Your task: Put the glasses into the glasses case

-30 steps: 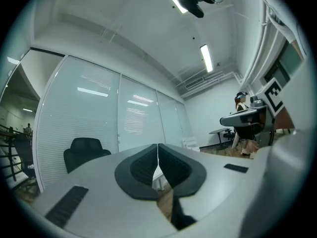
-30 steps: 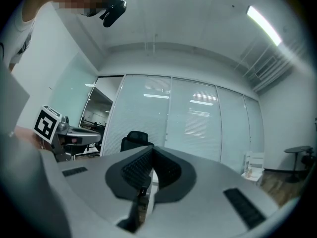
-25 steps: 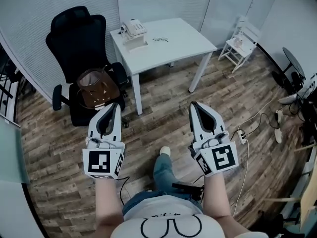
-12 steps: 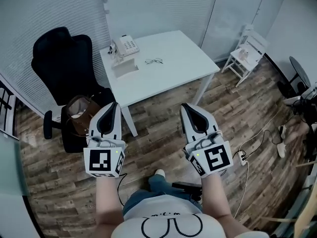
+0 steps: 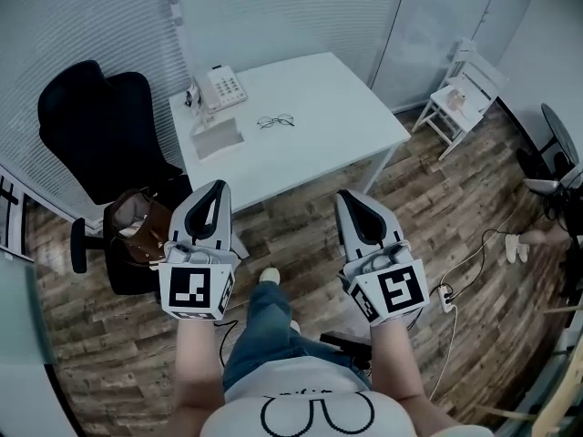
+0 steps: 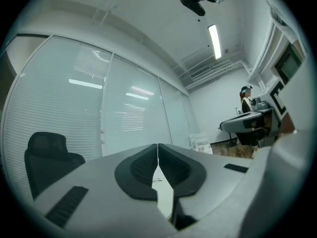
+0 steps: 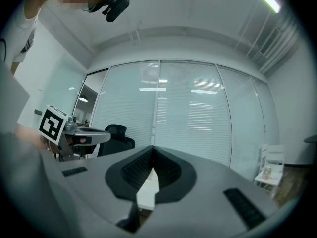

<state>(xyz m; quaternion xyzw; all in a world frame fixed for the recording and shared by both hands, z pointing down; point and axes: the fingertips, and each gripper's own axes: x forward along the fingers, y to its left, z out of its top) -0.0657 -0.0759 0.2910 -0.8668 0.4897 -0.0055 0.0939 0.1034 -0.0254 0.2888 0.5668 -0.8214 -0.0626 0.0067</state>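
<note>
A pair of thin-rimmed glasses (image 5: 275, 121) lies on the white table (image 5: 319, 139), near its middle. Left of them, beside a desk phone (image 5: 221, 87), rests a pale oblong glasses case (image 5: 217, 139). Both grippers are held level in front of the person, short of the table's near edge. My left gripper (image 5: 217, 187) is shut with nothing in it, and so is my right gripper (image 5: 351, 197). In the left gripper view the jaws of the left gripper (image 6: 158, 145) meet at the tip, with the tabletop showing through the gap below. The right gripper (image 7: 152, 148) looks the same in its own view.
A black office chair (image 5: 86, 126) stands left of the table with a brown bag (image 5: 137, 228) on its seat. A small white chair (image 5: 463, 94) stands at the right. Cables and a power strip (image 5: 446, 294) lie on the wood floor. Blinds cover the glass wall behind.
The person has walked towards the table with both grippers held out. The table, glasses and case now sit nearer and lower in the head view. Both grippers stayed shut.
</note>
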